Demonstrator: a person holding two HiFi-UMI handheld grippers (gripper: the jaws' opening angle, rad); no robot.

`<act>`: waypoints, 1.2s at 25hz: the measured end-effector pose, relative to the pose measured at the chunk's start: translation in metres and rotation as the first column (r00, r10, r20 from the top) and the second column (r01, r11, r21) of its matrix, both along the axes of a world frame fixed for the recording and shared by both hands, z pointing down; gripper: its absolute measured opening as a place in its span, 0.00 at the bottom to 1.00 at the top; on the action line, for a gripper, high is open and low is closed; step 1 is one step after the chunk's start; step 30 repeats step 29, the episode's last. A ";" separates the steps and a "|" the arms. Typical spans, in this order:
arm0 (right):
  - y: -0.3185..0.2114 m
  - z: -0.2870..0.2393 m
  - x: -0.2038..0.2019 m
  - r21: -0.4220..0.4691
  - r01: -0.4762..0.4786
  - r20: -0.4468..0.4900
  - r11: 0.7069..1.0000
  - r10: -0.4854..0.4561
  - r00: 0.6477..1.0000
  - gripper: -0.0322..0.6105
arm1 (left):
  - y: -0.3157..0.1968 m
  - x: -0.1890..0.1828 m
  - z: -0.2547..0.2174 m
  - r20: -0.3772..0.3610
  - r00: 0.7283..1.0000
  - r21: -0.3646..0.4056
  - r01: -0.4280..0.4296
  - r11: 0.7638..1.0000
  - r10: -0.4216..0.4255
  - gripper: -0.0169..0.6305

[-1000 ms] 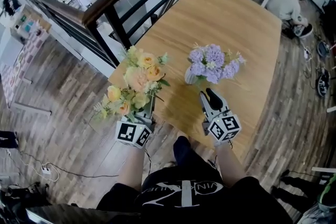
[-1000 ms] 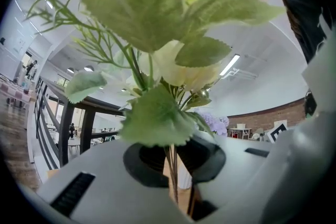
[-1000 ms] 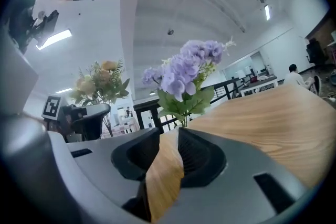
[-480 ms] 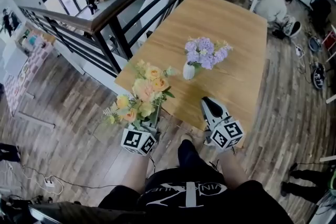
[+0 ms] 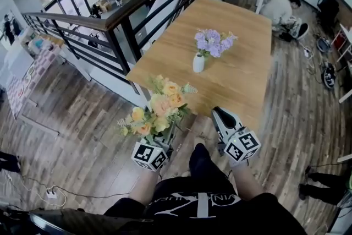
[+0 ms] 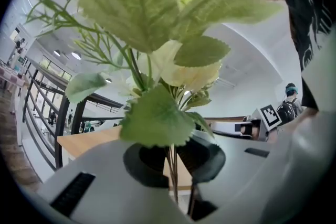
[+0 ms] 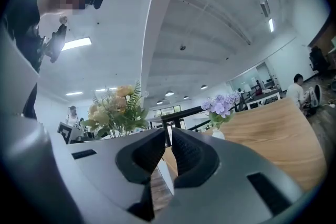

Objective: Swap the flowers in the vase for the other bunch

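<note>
Purple flowers (image 5: 213,41) are standing in the small white vase (image 5: 198,63) near the middle of the long wooden counter (image 5: 247,85), and that is telling us how little of the swap is done. We are holding the replacement, a yellow and peach bunch (image 5: 159,110), upright in our left claw (image 6: 176,160). Its jaws are pinching nearly together on the thin stems (image 6: 171,181), while leaves and blooms are filling the left gripper view above them. Our right claw (image 7: 167,150) is carrying nothing: its ribbed pads are pressing flat against each other with no stem between them, and it is pointing out over the counter, roughly toward the vase. Both claws are hanging over the wooden floor (image 5: 82,113) just short of the counter's near edge, well apart from the vase. As we are judging it, the job is prepared but not begun: the new bunch is in hand, yet the purple flowers are needing to come out before anything can go in. That is leaving us to open the empty right claw, close it on the purple stems above the vase's mouth, lift them clear and lay them on the counter. After that we are lowering the yellow bunch into the narrow neck. The vase is looking light and slim, so we are expecting it could tip as the stems are drawn out.
</note>
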State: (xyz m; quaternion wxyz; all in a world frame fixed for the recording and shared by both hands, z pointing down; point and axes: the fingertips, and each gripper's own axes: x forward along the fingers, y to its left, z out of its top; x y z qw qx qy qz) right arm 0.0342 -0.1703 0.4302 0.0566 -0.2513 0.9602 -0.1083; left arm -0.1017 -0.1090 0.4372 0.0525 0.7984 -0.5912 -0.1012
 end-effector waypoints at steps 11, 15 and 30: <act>0.061 -0.003 0.005 -0.013 0.004 0.018 1.000 -0.004 1.000 0.14 | 0.062 0.009 -0.006 -0.041 0.999 0.030 -0.018 0.999 0.019 0.09; 0.077 -0.004 0.008 -0.007 0.022 0.022 1.000 -0.021 1.000 0.14 | 0.080 0.015 -0.005 -0.036 0.999 0.032 -0.011 0.999 0.012 0.09; 0.175 -0.004 0.073 -0.019 0.002 0.003 1.000 -0.002 1.000 0.14 | 0.166 0.068 -0.006 -0.089 0.996 0.010 -0.028 1.000 0.028 0.09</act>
